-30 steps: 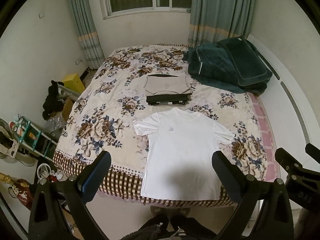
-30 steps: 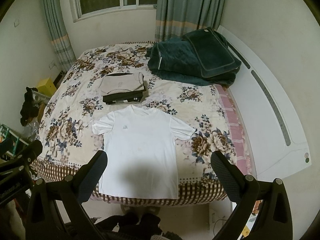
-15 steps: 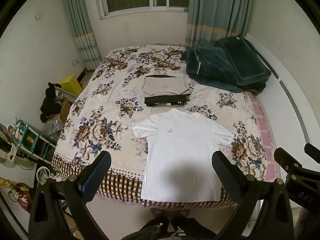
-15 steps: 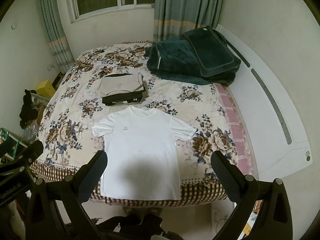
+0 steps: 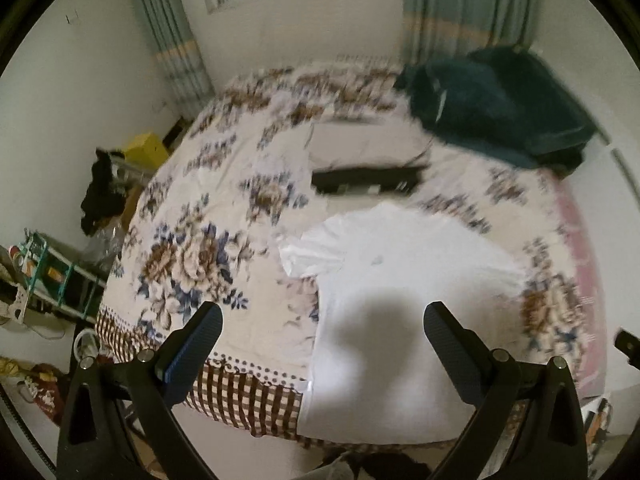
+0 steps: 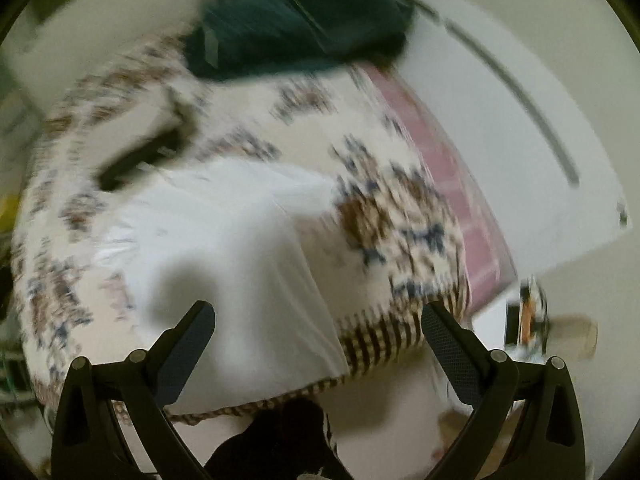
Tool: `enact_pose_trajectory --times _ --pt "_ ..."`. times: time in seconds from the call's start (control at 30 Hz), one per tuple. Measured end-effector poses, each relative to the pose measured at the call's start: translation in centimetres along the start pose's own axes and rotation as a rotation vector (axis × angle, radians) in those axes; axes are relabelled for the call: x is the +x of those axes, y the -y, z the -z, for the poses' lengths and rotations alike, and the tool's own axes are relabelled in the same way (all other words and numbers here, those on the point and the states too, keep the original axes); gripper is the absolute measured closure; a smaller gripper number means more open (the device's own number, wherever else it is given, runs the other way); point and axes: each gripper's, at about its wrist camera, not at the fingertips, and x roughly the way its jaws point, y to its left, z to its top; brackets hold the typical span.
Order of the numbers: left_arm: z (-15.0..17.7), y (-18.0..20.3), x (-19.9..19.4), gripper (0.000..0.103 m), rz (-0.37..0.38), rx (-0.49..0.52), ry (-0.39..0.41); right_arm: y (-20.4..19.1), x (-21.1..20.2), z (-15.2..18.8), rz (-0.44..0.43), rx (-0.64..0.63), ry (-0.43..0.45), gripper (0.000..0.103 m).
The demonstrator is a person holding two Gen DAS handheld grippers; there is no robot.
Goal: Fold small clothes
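A white T-shirt (image 5: 408, 300) lies flat and face up on the floral bedspread (image 5: 208, 248), its hem hanging over the bed's near edge. It also shows, blurred, in the right wrist view (image 6: 232, 248). My left gripper (image 5: 322, 322) is open and empty, above the shirt's lower left part. My right gripper (image 6: 318, 320) is open and empty, above the shirt's lower right edge. A stack of folded clothes (image 5: 366, 160), beige on top and black below, lies beyond the shirt's collar.
A dark green quilt (image 5: 500, 112) is heaped at the bed's far right. A rack with clutter (image 5: 52, 276) and a yellow box (image 5: 146, 152) stand on the floor to the left. A white wall panel (image 6: 520, 152) borders the bed on the right.
Both grippers have moved forward and down toward the shirt. The right gripper has also tilted and swung right; its view is now motion-blurred. Both stay open.
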Motion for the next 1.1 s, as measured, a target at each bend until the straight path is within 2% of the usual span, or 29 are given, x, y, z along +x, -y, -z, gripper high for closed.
enact_pose_trajectory --times 0.1,0.2,0.33,0.43,0.5,0.57,0.67,0.77,0.83,0.87,0.93,1.1 --pt "0.1 1.0 6.5 0.000 -0.041 -0.010 -0.052 2.6 9.2 -1.3 -0.026 0.092 -0.125 0.000" --pt "0.2 2.8 12.6 0.000 -0.089 -0.020 -0.092 4.8 18.1 -2.9 -0.077 0.210 -0.205 0.000" --pt "0.8 4.7 19.8 0.000 -0.145 -0.053 -0.168 7.0 29.7 -5.5 -0.205 0.376 -0.274 0.001" --pt "1.6 6.1 24.2 0.000 -0.192 -0.080 -0.238 9.0 37.9 -7.1 -0.299 0.509 -0.297 0.011" --pt "2.1 6.9 26.7 0.000 -0.211 -0.083 -0.276 9.3 43.1 -8.1 -0.377 0.576 -0.298 0.028" --pt "2.7 8.1 28.8 0.000 -0.224 -0.072 -0.293 9.3 47.9 -8.8 -0.459 0.628 -0.313 0.038" --pt "3.7 9.9 31.6 0.000 -0.217 -0.051 -0.326 8.8 53.1 -9.6 -0.559 0.708 -0.300 0.038" --pt "4.9 11.4 33.4 0.000 -0.214 -0.035 -0.345 8.4 57.0 -10.1 -0.664 0.818 -0.263 0.040" --pt "5.3 11.8 34.2 0.000 -0.209 -0.043 -0.351 8.5 57.7 -10.1 -0.670 0.887 -0.200 0.085" --pt "5.6 11.9 34.6 0.000 -0.202 -0.055 -0.354 8.5 57.8 -9.9 -0.658 0.907 -0.192 0.099" --pt "5.9 11.9 35.1 0.000 -0.185 -0.081 -0.363 8.4 57.3 -9.6 -0.653 0.914 -0.175 0.099" --pt "6.6 11.4 36.1 0.000 -0.134 -0.113 -0.354 7.5 56.2 -9.9 -0.646 0.832 -0.155 0.096"
